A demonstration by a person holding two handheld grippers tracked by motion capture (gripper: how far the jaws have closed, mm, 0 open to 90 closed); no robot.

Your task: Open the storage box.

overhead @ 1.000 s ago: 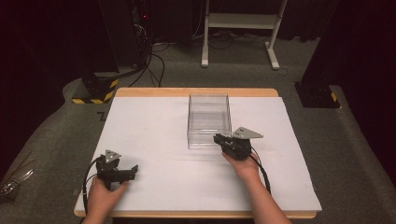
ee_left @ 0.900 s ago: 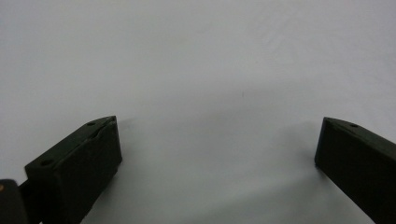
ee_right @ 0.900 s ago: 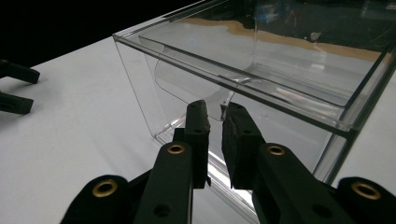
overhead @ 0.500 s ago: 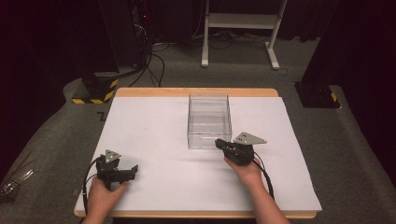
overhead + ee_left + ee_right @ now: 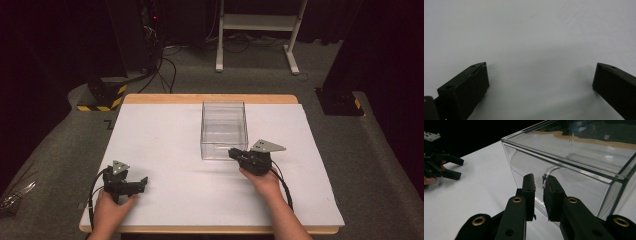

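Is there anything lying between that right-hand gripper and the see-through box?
Nothing visible. The right gripper is already at the near wall of the clear box, its jaws nearly closed around the curved handle there.

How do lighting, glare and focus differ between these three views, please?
High view: bright white table, dark surroundings, soft focus. Left gripper view: flat even light, faint shadows beside the open jaws of the left hand-held gripper. Right gripper view: reflections streak the clear box; the right hand-held gripper looks slightly blurred.
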